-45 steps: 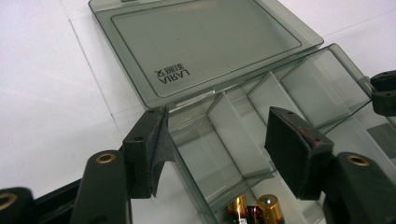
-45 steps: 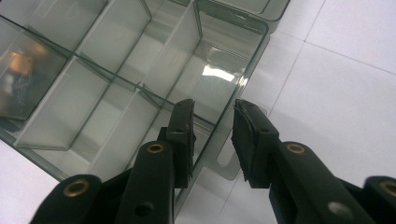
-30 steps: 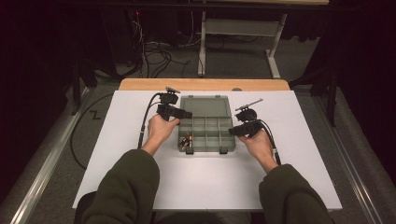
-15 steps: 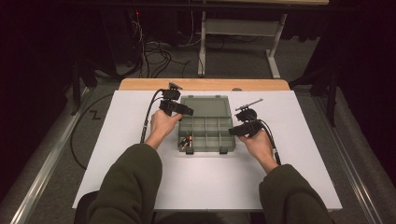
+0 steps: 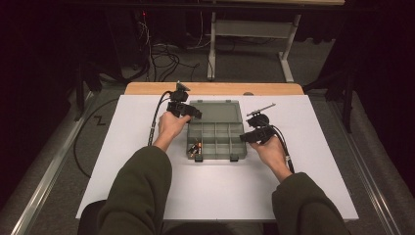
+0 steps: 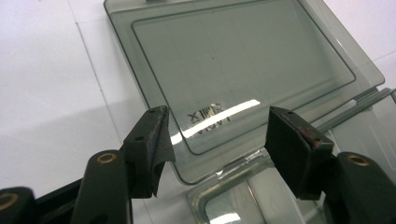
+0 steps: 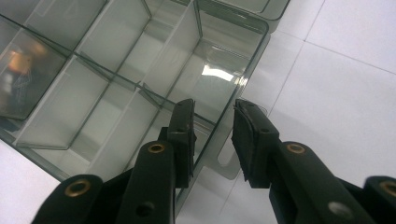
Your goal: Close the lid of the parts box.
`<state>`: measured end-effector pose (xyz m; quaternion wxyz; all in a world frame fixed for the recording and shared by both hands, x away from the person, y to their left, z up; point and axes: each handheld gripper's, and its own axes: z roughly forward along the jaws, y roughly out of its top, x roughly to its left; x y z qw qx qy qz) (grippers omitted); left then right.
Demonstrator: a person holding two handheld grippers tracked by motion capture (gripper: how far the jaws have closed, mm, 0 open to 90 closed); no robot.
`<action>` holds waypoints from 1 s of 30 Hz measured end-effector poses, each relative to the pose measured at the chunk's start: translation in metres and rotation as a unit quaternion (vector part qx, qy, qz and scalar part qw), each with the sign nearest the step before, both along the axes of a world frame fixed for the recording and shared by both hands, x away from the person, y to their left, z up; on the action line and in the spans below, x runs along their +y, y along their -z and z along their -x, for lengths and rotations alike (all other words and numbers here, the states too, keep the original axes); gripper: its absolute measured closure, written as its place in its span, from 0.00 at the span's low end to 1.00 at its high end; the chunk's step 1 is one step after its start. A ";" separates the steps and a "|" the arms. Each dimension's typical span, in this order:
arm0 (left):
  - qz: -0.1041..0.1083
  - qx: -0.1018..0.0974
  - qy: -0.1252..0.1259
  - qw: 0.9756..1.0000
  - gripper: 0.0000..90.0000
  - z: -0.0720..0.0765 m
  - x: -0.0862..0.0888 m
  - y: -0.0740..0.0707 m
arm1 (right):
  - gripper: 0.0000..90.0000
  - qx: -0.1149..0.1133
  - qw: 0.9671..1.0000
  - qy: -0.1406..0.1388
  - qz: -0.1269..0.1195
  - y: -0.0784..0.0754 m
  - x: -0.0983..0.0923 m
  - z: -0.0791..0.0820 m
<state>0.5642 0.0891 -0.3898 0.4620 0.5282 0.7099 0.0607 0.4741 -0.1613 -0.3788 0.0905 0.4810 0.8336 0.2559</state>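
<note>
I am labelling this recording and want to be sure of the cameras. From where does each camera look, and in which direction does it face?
High view: sits above the person's side, looking forward and down on the table; both sleeves, hands and grippers show.
Left gripper view: rides the left gripper, looking along its open jaws at the box's lid.
Right gripper view: rides the right gripper, jaws astride the wall of the compartment box.
All views share the box.

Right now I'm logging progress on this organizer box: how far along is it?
Done: the lid lies open flat behind the box, and a few small parts sit in its near-left compartment. In hand: the right gripper straddles the box's side wall, steadying it, while the left gripper hangs open over the lid's corner. Left: the other compartments look empty.
</note>
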 end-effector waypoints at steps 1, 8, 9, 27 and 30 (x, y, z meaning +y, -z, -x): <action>-0.001 0.001 0.000 1.000 0.44 0.000 0.001 0.000 | 0.79 0.000 1.000 0.000 0.000 0.000 0.000 0.000; 0.003 0.017 -0.007 1.000 0.43 -0.004 0.005 0.006 | 0.79 -0.001 1.000 0.001 0.001 0.000 0.000 0.000; 0.004 0.018 -0.007 1.000 0.43 -0.004 0.005 0.007 | 0.79 0.000 1.000 0.001 0.000 0.000 0.000 0.000; 0.020 0.046 -0.008 0.999 0.43 -0.011 0.005 0.022 | 0.79 0.001 1.000 0.003 -0.001 0.000 0.000 0.000; 0.030 0.052 -0.010 0.998 0.43 -0.013 0.004 0.024 | 0.79 0.003 1.000 0.002 0.000 0.000 0.000 0.000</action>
